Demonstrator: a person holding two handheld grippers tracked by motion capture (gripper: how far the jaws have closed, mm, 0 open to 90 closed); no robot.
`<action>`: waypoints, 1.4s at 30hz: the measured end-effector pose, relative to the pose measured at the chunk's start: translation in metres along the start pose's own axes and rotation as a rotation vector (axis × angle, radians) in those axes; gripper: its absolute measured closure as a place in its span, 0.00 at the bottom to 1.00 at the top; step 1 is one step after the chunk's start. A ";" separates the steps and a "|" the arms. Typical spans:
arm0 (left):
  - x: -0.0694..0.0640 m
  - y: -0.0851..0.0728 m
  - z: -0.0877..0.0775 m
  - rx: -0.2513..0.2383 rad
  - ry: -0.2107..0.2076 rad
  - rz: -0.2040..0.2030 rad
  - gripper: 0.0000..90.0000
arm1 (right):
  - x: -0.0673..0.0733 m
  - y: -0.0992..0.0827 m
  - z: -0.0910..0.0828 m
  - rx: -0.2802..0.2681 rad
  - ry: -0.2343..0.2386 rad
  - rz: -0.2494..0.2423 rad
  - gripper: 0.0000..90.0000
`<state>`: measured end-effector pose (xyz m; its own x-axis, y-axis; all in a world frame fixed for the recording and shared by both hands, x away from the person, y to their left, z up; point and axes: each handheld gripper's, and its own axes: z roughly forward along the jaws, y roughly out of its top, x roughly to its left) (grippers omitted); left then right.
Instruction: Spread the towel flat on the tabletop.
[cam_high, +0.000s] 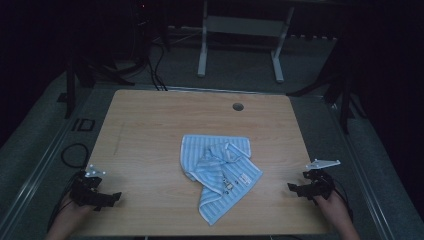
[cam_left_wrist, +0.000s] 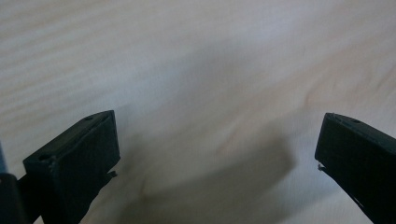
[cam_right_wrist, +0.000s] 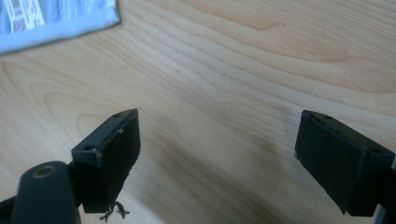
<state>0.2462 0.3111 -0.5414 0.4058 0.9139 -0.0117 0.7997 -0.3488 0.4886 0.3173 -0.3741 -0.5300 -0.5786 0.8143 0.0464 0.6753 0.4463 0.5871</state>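
Blue-and-white striped cloth (cam_high: 220, 175), one piece, lies crumpled near the middle of the wooden table (cam_high: 150, 130), a corner trailing toward my edge and a small white label patch on its upper fold. Two grippers, one in each of my hands, and both sit well apart from that cloth. My left gripper (cam_high: 114, 198) is low at the near left corner of the tabletop, jaws pointing inward toward the cloth; my right gripper (cam_high: 291, 187) mirrors it at the near right edge. From above I count one round cable hole (cam_high: 238, 106) near the far edge of the table, and a white desk frame (cam_high: 240, 40) standing on the dim floor beyond. Looking along my left gripper (cam_left_wrist: 217, 140), the two black jaws stand spread wide with nothing but pale wood grain between them. Along my right gripper (cam_right_wrist: 217, 140), the jaws are just as wide apart over bare wood, and here the hem of the cloth (cam_right_wrist: 56, 21) peeks in at the upper left corner, with a bit of its printed label. A wisp of dark thread (cam_right_wrist: 114, 211) hangs off one right jaw.
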 end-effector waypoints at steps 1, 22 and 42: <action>-0.002 0.001 -0.001 0.013 0.006 0.015 0.00 | 0.000 0.003 -0.001 0.023 0.011 -0.011 0.16; -0.022 0.015 0.004 0.410 -0.029 0.101 0.00 | 0.010 0.038 0.003 0.509 0.030 -0.235 0.17; -0.048 0.037 0.003 0.385 -0.040 0.157 0.00 | 0.024 0.055 0.019 0.560 0.095 -0.265 0.15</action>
<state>0.2571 0.2539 -0.5252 0.5471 0.8371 -0.0006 0.8306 -0.5427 0.1249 0.3491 -0.3236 -0.5117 -0.7802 0.6240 0.0437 0.6254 0.7765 0.0773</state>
